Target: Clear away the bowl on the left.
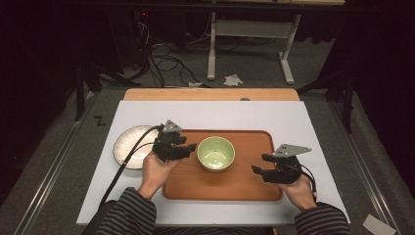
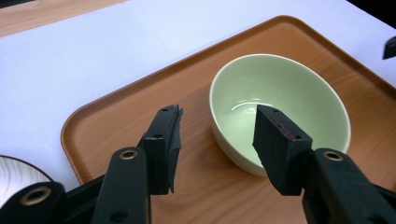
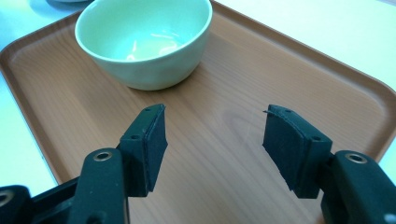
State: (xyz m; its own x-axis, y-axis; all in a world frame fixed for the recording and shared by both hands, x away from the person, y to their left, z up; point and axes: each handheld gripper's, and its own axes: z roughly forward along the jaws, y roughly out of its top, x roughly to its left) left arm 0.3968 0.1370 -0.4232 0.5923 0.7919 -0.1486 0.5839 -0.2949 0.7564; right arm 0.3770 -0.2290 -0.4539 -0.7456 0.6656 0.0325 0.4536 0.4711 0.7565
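Pale green bowl (image 1: 216, 153) sits upright on the wooden tray (image 1: 244, 188), left of tray centre, w/ nothing inside. Glossy glaze, light glare on the inner bottom, thin paler rim, rounded sides tapering to a narrow base. Same bowl in left gripper view (image 2: 279, 105) and right gripper view (image 3: 144, 39); no chips or marks visible.

Left gripper (image 1: 192, 147) is just beside the bowl's left side, jaws spread, nothing gripped. In its own view (image 2: 218, 135) the bowl's near wall lies between the two black pads (image 2: 278, 140), but the pads aren't pressing it; whether one pad brushes the rim, can't tell.

Right gripper (image 1: 259, 164) is over the tray's right part, well apart from the bowl, jaws wide, nothing between them; in its own view (image 3: 212, 140) there's bare tray wood in the gap.

Tray rests on a white mat (image 1: 303, 122). A white plate (image 1: 128, 147) lies on the mat left of the tray, behind the left hand (image 1: 157, 169).
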